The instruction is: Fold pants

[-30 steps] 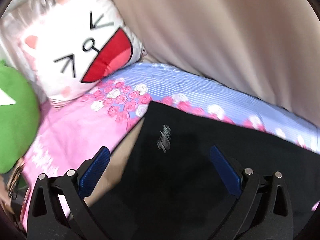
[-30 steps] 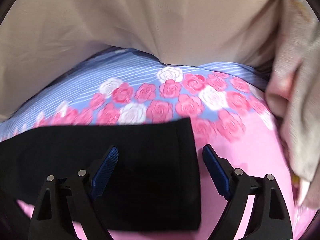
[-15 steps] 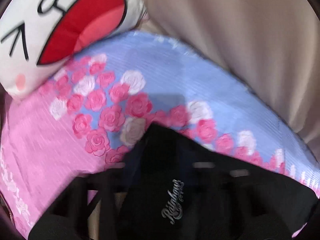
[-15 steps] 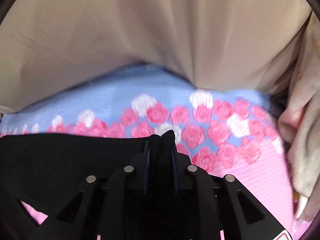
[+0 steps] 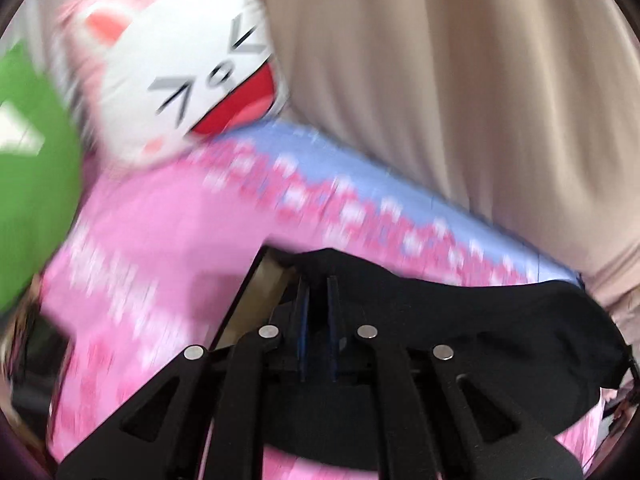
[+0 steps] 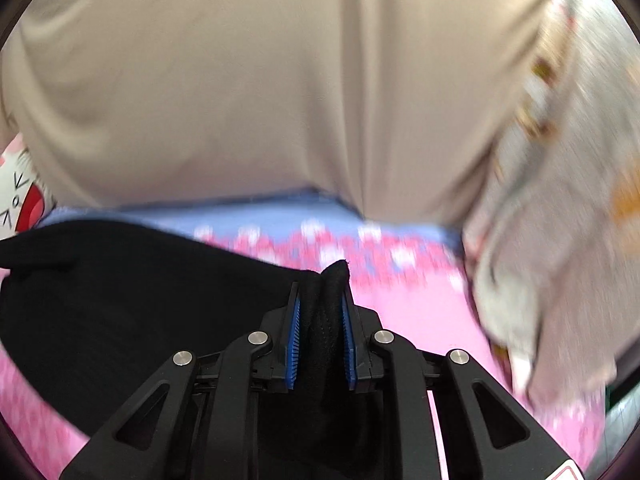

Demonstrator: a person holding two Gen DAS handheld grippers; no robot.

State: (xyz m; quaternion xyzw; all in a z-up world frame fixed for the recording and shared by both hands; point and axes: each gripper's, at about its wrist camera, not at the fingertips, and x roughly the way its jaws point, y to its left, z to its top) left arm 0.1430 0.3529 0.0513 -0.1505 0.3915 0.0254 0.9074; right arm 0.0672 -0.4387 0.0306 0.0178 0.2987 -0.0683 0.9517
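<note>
Both claws, left [image 5: 316, 300] and right [image 6: 320, 308], pinch black pants [image 6: 120, 300] (bedspread [image 5: 168, 240] blurred).

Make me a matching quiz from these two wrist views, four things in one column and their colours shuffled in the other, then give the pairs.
Things:
1. pants
2. curtain
3. cat pillow
4. plush at far left

Colours:
A. green
B. white with a red mouth
C. black
D. beige

Pairs: 1-C, 2-D, 3-B, 4-A
</note>
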